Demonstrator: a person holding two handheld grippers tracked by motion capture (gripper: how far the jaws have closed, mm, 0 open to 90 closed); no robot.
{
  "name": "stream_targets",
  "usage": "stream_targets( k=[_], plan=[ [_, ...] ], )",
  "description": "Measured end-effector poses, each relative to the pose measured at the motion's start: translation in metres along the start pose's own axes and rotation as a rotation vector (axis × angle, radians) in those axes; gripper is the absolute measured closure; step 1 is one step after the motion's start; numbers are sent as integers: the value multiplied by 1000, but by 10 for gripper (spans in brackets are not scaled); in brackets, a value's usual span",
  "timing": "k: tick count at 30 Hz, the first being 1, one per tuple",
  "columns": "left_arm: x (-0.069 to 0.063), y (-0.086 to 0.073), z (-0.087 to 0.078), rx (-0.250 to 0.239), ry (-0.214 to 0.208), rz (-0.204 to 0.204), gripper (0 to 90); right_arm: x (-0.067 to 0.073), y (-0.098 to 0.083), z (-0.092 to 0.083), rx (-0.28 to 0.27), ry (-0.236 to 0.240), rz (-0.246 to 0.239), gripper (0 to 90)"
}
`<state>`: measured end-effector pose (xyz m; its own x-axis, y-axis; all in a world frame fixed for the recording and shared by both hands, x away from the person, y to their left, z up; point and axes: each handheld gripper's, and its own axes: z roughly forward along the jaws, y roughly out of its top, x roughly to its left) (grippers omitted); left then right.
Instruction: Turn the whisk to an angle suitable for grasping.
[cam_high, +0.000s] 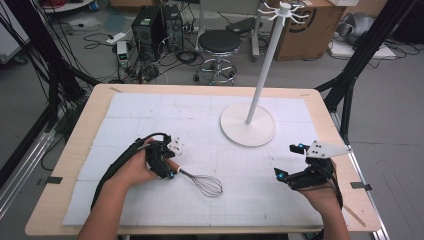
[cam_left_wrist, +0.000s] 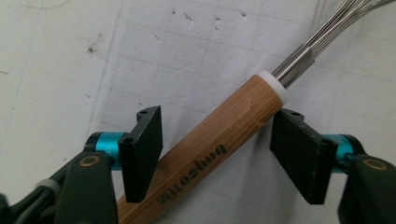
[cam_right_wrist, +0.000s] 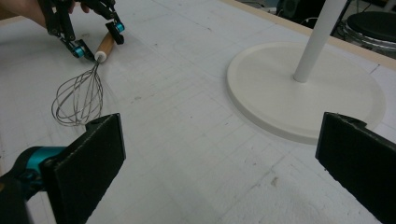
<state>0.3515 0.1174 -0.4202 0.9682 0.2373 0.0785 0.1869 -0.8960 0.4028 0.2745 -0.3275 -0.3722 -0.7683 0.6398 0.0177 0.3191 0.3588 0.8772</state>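
White padded sheeting covers your wooden table (cam_high: 85, 130), and beyond its far edge sit a black stool (cam_high: 219, 42), computer towers (cam_high: 150, 25) and loose cables on the floor. On the sheet, at about one o'clock from the middle, stands a white hook stand (cam_high: 248, 125) with a round base and tall pole; nothing lies between it and the whisk (cam_high: 202, 182), which rests flat at about seven o'clock.

Your left tongs (cam_high: 172, 172) straddle the whisk's wooden handle near its white collar. In the left gripper view the handle (cam_left_wrist: 210, 144) runs diagonally between the two pads; the left pad looks to be against the wood, while a sliver of sheet shows beside the right pad, so the grip is not yet firm. That view also shows printed lettering on the handle, which the high view cannot resolve.

Your right tongs (cam_high: 290, 161) sit at four o'clock, jaws wide apart and empty. The right gripper view shows the wire loops (cam_right_wrist: 77, 100) resting on the sheet and the stand's base close ahead.
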Motion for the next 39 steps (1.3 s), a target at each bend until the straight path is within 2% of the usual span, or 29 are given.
stream_targets(
  k=[1, 2, 3, 4, 6, 9, 10, 12, 16, 17, 18, 20, 24, 25, 27, 28, 29, 32, 35, 37, 38, 39],
  plan=[
    [0, 0, 0, 0, 0, 0, 406, 0, 0, 0, 0, -2, 3, 3],
    [-2, 0, -1, 1, -33, 1, 472, -1, -1, -1, -4, -5, 0, 3],
    [-2, 0, -1, 1, -33, 1, 529, -1, -1, -2, -5, -7, 4, 3],
    [-3, 1, -2, 4, -42, 6, 529, -1, -1, -2, -5, -7, 4, 3],
    [-6, 2, -3, 13, -51, 14, 621, 0, -1, -4, -12, -11, 7, 3],
    [-9, 3, -3, 18, -53, 21, 693, 0, 0, -4, -11, -10, 3, 3],
    [-9, 3, -4, 25, -49, 13, 694, 0, 0, -4, -11, -13, 0, 3],
    [-11, 4, -4, 31, -37, 25, 695, 1, 0, -3, -9, -10, -3, 3],
    [-10, 3, -4, 22, -42, 11, 686, 1, 0, -5, -7, -11, -3, 3],
    [-10, 2, -3, 18, -16, 12, 564, 0, 0, -6, -16, -16, -8, 3],
    [-10, 3, -3, 19, 15, 6, 488, 1, 0, -7, -17, -17, 0, 3],
    [-10, 2, -5, 14, 26, -8, 473, 0, 0, -8, -18, -20, 3, 3],
    [-10, -1, -10, 0, 30, -16, 503, -1, -1, -11, -22, -26, 2, 3],
    [-10, -1, -11, 5, 20, -16, 542, -1, -2, -12, -21, -27, 4, 3],
    [-13, -1, -5, 18, -28, -5, 654, -1, -2, -13, -21, -28, 3, 3],
    [-13, -1, -5, 18, -28, -5, 689, -1, -2, -13, -21, -28, 3, 3],
    [-14, 0, -5, 23, -22, 9, 692, -2, -3, -15, -27, -33, 8, 3],
    [-15, 1, -5, 25, -14, 5, 697, -2, -3, -17, -31, -35, 10, 3],
    [-18, 4, -5, 0, -38, -7, 699, -2, -3, -18, -34, -35, 10, 3],
    [-22, 11, -2, -22, -58, 14, 700, -2, -2, -17, -34, -34, 9, 3],
    [-29, 21, 4, -20, -64, 41, 700, -2, -2, -17, -35, -35, 6, 3],
    [-29, 21, 4, -20, -64, 41, 700, -1, -2, -16, -31, -31, 6, 3]
  ],
)
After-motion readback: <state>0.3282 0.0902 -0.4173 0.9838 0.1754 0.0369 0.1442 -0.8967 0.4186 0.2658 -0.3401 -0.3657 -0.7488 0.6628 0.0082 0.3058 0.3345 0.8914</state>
